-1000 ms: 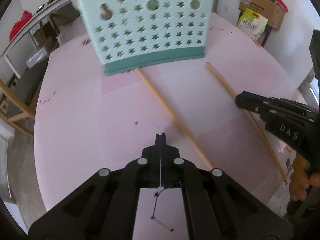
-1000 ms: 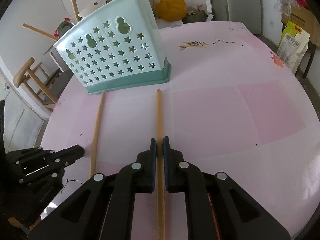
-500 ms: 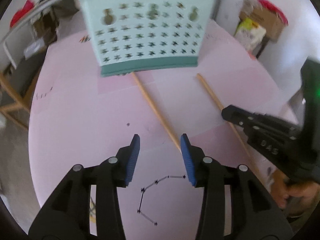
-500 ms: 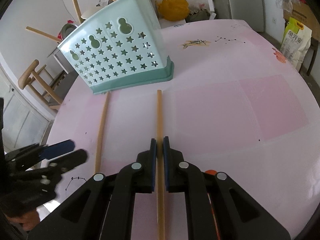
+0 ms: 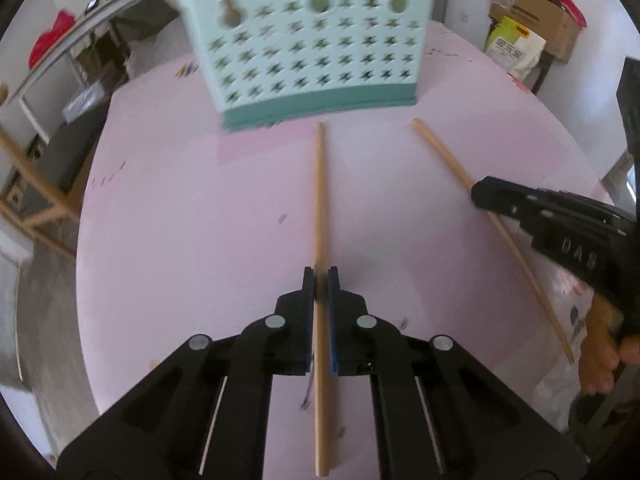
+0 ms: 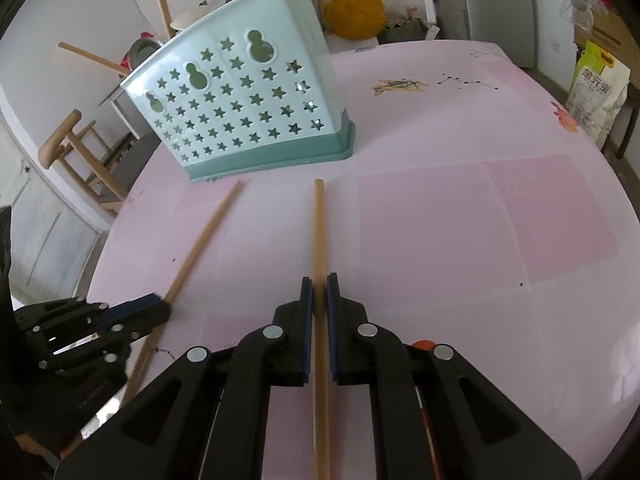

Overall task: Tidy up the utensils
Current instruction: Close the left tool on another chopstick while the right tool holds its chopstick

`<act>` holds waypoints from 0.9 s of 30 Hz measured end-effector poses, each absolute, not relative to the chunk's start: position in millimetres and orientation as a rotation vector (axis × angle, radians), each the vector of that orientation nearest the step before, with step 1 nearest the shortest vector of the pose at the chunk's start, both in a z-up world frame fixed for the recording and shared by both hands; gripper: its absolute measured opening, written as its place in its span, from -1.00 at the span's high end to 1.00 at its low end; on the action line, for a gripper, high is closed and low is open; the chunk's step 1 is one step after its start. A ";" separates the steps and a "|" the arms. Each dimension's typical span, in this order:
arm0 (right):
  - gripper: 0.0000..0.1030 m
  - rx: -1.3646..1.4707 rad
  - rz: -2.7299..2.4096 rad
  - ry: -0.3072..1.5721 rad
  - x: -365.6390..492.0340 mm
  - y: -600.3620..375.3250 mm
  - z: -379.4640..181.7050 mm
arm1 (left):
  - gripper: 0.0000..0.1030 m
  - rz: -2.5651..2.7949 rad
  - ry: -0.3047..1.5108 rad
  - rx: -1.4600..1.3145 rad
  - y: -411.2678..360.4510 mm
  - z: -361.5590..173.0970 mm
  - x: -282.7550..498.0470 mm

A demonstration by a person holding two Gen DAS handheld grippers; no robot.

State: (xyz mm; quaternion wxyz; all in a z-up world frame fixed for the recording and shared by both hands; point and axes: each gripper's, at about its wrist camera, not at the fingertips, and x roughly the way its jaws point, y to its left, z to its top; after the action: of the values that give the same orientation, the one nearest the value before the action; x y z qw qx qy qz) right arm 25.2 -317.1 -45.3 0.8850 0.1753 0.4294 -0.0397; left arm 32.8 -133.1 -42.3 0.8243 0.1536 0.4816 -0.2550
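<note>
Two long wooden chopsticks lie on the pink table [image 5: 180, 220] in front of a mint-green utensil holder [image 5: 320, 40] with star-shaped holes. My left gripper [image 5: 319, 274] has the left chopstick [image 5: 319, 200] between its blue pads; the jaws are closing and press on it. My right gripper [image 6: 319, 280] is shut on the right chopstick [image 6: 319, 232]. In the right wrist view the holder [image 6: 248, 108] stands at the back left. The left chopstick [image 6: 204, 240] runs down to the left gripper [image 6: 164, 312]. The left wrist view shows the right chopstick [image 5: 444, 156] passing under the right gripper [image 5: 478, 196].
Wooden chairs [image 6: 76, 152] stand off the table's left edge. A cardboard box [image 5: 536, 20] and a printed bag [image 6: 596, 92] sit on the floor to the right. A yellow bag [image 6: 354, 10] lies behind the holder. A hand [image 5: 600, 352] grips the right tool.
My left gripper opened, shifted over to the left chopstick and came together around it. The right gripper stayed shut on its chopstick.
</note>
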 end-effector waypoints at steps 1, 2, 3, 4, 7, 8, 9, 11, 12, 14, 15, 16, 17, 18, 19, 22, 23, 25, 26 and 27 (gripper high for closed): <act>0.86 0.360 -0.076 0.897 24.0 -315.5 -45.2 | 0.90 -0.536 1.047 0.305 -123.5 -42.1 31.3; 0.86 0.348 -0.063 0.904 21.0 -312.4 -44.8 | 0.90 -0.528 1.067 0.287 -113.7 -42.0 29.4; 0.86 0.343 -0.056 0.909 19.0 -310.7 -44.8 | 0.90 -0.519 1.081 0.278 -105.6 -42.1 27.2; 0.86 0.339 -0.047 0.916 16.9 -309.0 -44.6 | 0.90 -0.512 1.090 0.268 -98.1 -41.8 24.9; 0.86 0.314 -0.003 0.954 15.5 -300.6 -43.2 | 0.79 -0.520 1.127 0.213 -83.3 -42.5 24.8; 0.86 0.301 0.005 0.966 17.1 -298.4 -42.4 | 0.68 -0.519 1.125 0.210 -81.3 -41.8 25.8; 0.84 0.290 0.010 0.975 18.3 -296.8 -42.0 | 0.44 -0.515 1.116 0.212 -80.3 -41.3 27.0; 0.82 0.284 0.022 0.984 22.4 -294.3 -41.5 | 0.36 -0.519 1.094 0.217 -82.6 -37.5 31.6; 0.80 0.283 0.024 0.984 23.4 -293.3 -41.5 | 0.36 -0.526 1.093 0.220 -85.9 -37.1 33.9; 0.75 0.275 0.023 0.985 27.8 -291.6 -41.1 | 0.36 -0.531 1.092 0.234 -92.8 -37.6 40.2; 0.75 0.272 0.021 0.985 29.9 -291.2 -41.5 | 0.36 -0.529 1.091 0.247 -96.8 -39.3 44.2; 0.73 0.272 0.020 0.984 31.7 -290.7 -41.6 | 0.36 -0.527 1.097 0.259 -100.9 -42.0 48.9; 0.73 0.273 0.019 0.983 33.9 -290.2 -41.7 | 0.37 -0.523 1.087 0.267 -104.9 -43.0 51.4; 0.73 0.272 0.018 0.984 36.2 -290.4 -41.8 | 0.37 -0.523 1.079 0.279 -108.5 -43.7 55.6; 0.72 0.270 0.019 0.982 38.7 -290.0 -41.8 | 0.42 -0.525 1.073 0.288 -112.3 -43.6 58.8; 0.72 0.264 0.017 0.980 45.6 -289.0 -41.7 | 0.53 -0.523 1.050 0.307 -121.4 -43.7 70.3; 0.72 0.255 0.015 0.976 48.2 -288.2 -41.7 | 0.57 -0.520 1.048 0.305 -122.6 -43.8 73.9; 0.72 0.240 0.011 0.969 52.2 -286.9 -42.0 | 0.68 -0.512 1.042 0.298 -124.9 -43.5 81.6; 0.73 0.223 0.006 0.962 53.6 -284.7 -42.2 | 0.70 -0.508 1.036 0.296 -126.2 -43.5 84.9; 0.73 0.206 0.000 0.958 54.7 -282.4 -42.3 | 0.73 -0.505 1.032 0.294 -127.9 -42.7 87.0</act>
State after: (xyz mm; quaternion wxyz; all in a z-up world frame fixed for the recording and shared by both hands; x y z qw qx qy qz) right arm 54.7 -282.4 -42.3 0.8824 0.0991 0.4600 0.0002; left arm 87.0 -127.9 -42.7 0.8291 0.1387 0.4864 -0.2382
